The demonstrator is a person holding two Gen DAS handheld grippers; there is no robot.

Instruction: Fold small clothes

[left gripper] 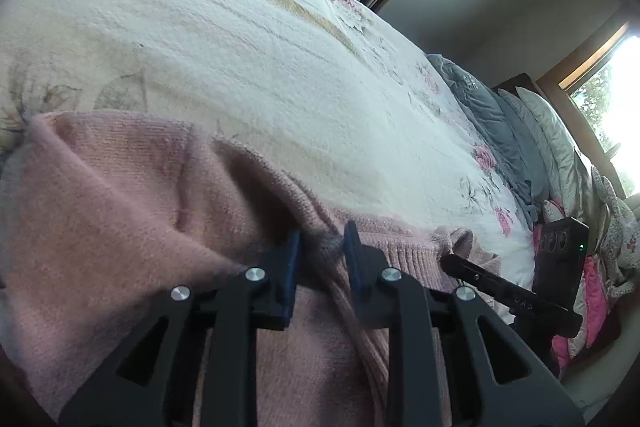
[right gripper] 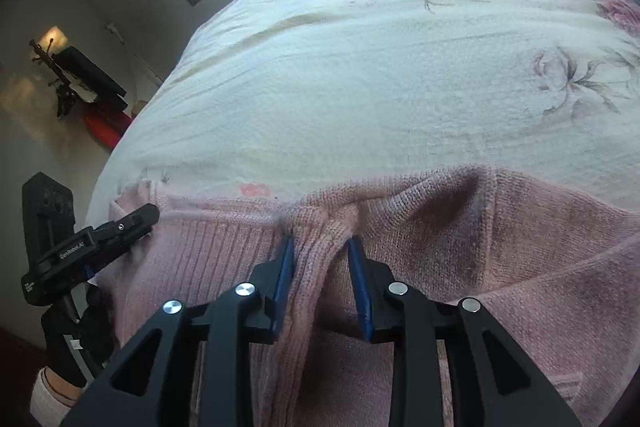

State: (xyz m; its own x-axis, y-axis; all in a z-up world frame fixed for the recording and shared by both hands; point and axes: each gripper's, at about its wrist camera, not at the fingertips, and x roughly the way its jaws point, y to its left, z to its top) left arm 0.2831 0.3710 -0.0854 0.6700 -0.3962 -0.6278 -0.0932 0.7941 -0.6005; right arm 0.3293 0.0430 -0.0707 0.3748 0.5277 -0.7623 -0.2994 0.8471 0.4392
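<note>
On the bed's near edge: one pink knitted sweater, rumpled. Left tool, fingers narrowly parted, pinching a knit fold. Right tool, likewise narrow, pinching a bunched ridge of the same sweater.

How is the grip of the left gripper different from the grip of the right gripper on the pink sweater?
The left gripper pinches a thin, greyish fold of the pink sweater; the right gripper pinches a thicker pink bunch. Near the left lies smooth knit, near the right the ribbed hem. Both have blue pads and grip over the floral bedspread.
</note>
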